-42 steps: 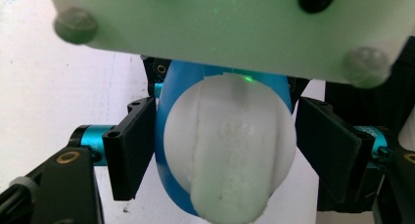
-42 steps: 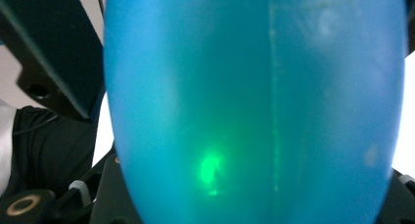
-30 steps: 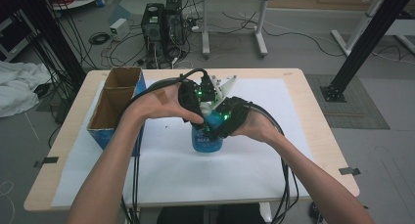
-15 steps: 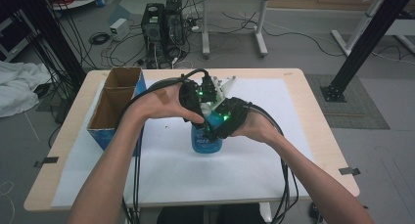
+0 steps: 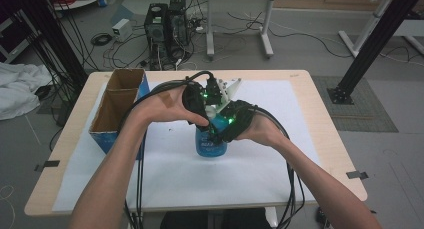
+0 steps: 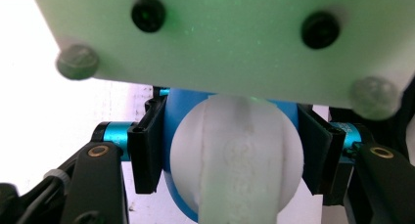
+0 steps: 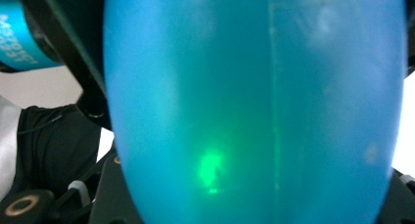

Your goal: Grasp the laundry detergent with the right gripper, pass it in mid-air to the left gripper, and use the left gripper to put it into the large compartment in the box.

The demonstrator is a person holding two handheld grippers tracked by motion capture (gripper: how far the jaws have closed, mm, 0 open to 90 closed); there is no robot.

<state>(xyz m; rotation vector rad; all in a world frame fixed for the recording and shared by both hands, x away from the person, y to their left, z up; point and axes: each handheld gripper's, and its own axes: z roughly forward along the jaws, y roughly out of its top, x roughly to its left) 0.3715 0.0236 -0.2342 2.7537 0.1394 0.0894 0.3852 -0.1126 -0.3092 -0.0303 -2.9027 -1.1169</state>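
Both hands and grippers hide the top of the blue bottle (image 5: 211,145) from above. In the right gripper view, its blurred body runs past the frame's edges.

We spot white print on blue bottle (image 5: 211,145) label below both grippers, too small to read. We see white lettering on blue cylinder (image 7: 18,43) beside right gripper's jaw, illegible.

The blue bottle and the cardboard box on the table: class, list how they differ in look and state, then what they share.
The blue bottle is rounded, glossy plastic with a white cap; the cardboard box is brown, long, straight-sided and open-topped.

The bottle is clamped by the left gripper at its cap and the right gripper on its body; the box lies untouched.

Both stand upright on the white sheet.
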